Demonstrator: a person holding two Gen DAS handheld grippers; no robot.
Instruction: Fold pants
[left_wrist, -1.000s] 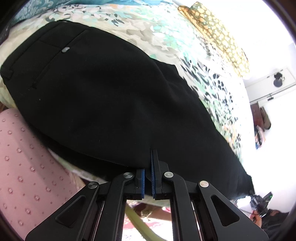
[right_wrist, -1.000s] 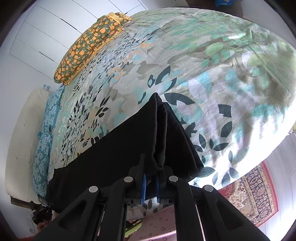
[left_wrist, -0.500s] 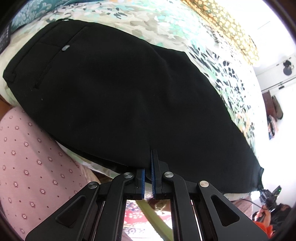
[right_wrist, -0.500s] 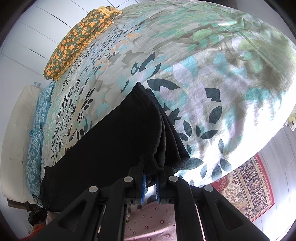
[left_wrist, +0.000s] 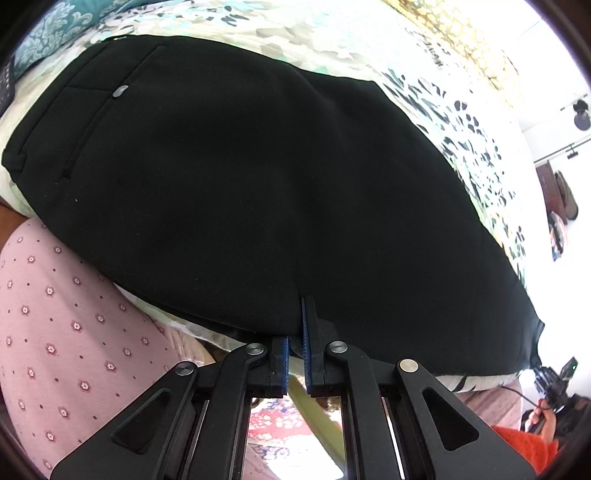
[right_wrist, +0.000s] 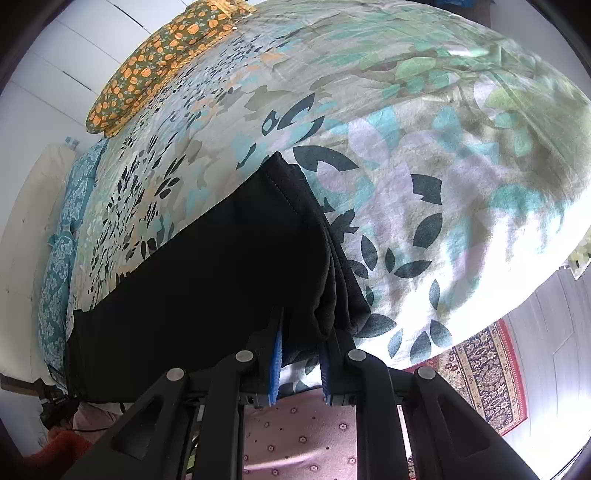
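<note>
The black pants (left_wrist: 266, 192) lie halved lengthwise on the bed (right_wrist: 424, 177); crosswise folds remain. The left claw (left_wrist: 295, 350) pinches their near edge. The right claw (right_wrist: 299, 354) is opening, the hem loose between its fingers.

Pants (left_wrist: 258, 192) lie flat on my bed (right_wrist: 406, 147), near edge; pillow (right_wrist: 155, 62) at far end, rug (right_wrist: 480, 365) right.

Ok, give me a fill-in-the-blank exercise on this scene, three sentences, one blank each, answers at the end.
1. The black fabric pants lie on a leaf-patterned ____.
2. The right hand-held gripper is opening, with the pants' ____ end between its blue pads.
3. At the far edge of the bed lies an olive pillow printed with orange ____.

Missing words: bedspread; hem; pumpkins
</note>
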